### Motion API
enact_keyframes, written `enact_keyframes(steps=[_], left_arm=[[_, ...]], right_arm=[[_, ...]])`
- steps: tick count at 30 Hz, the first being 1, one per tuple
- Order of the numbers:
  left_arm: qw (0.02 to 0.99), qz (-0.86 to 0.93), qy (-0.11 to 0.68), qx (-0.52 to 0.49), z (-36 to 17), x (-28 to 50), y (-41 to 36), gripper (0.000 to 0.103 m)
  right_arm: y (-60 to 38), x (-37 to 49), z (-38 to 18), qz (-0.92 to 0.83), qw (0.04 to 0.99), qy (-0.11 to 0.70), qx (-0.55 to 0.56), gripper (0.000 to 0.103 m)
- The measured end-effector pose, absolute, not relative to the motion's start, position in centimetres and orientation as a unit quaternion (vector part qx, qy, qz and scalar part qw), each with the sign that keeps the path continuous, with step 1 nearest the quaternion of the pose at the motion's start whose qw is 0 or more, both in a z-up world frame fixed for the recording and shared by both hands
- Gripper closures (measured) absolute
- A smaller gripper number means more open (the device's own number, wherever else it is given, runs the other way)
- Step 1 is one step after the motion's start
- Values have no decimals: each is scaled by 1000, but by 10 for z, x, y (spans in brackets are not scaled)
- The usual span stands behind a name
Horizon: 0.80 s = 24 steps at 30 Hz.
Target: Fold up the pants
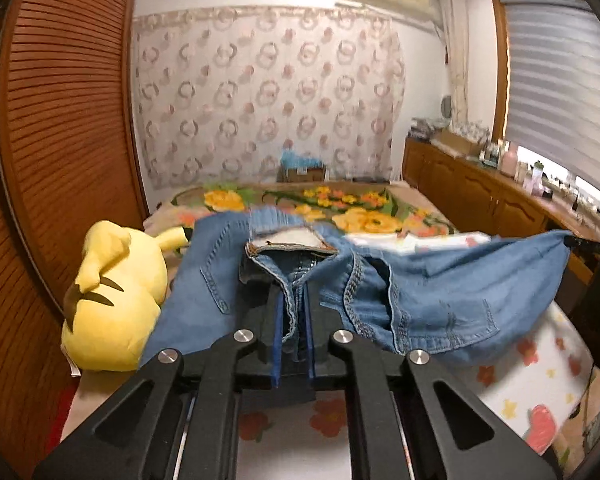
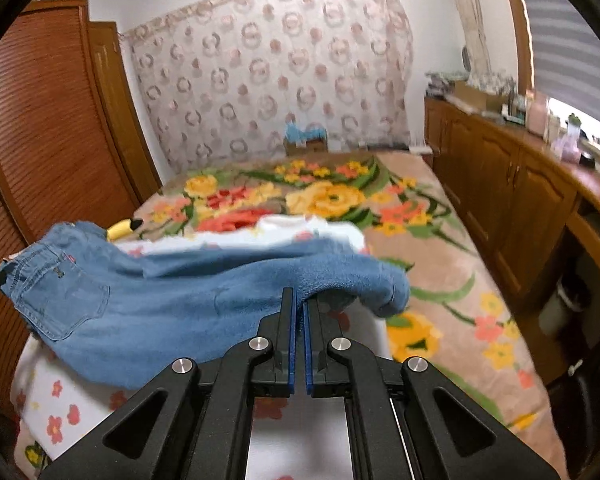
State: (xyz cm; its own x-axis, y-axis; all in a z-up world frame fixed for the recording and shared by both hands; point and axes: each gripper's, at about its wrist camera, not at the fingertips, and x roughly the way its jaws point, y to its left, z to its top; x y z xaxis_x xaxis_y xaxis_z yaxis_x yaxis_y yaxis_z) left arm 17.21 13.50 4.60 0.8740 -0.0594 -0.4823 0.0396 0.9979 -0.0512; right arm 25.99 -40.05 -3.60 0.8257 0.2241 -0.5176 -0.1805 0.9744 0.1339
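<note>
Both tools are gripping the pants (image 1: 420,288) and holding them up off the bed (image 2: 420,248); left tool (image 1: 294,320) is clamped narrow on the waistband at the fly, denim bunched between its blue pads; right tool (image 2: 300,312) is pinched nearly closed on the leg end, fabric draping over its tips; the garment is hanging slack between the two, above the white floral cloth (image 2: 60,392); yellow plush toy (image 1: 116,300) is lying just beside the waist end. Judging this as the lift-and-carry stage of the first fold, hem to waist; next move is calling for bringing the leg end over toward the waistband, keeping edges aligned, laying flat before letting go; the sagging middle is likely to bunch if lowered unevenly.
</note>
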Motion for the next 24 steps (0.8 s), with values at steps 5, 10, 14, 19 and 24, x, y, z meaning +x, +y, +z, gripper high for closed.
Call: enact_keyframes(steps=[5, 10, 14, 19, 24], left_arm=[[971, -25, 234, -30, 56, 140, 143, 96], [972, -28, 232, -34, 52, 97, 144, 96], [970, -32, 238, -47, 44, 62, 152, 96], [958, -34, 282, -35, 16, 43, 148, 96], [950, -34, 310, -28, -12, 39, 143, 96]], right_arm=[[-413, 214, -39, 114, 960, 253, 40, 101], [-418, 164, -53, 123, 958, 255, 32, 101], [-431, 117, -57, 134, 958, 252, 37, 101], [-442, 86, -78, 145, 949, 276, 43, 101], [-450, 87, -115, 139, 935, 322, 54, 101]])
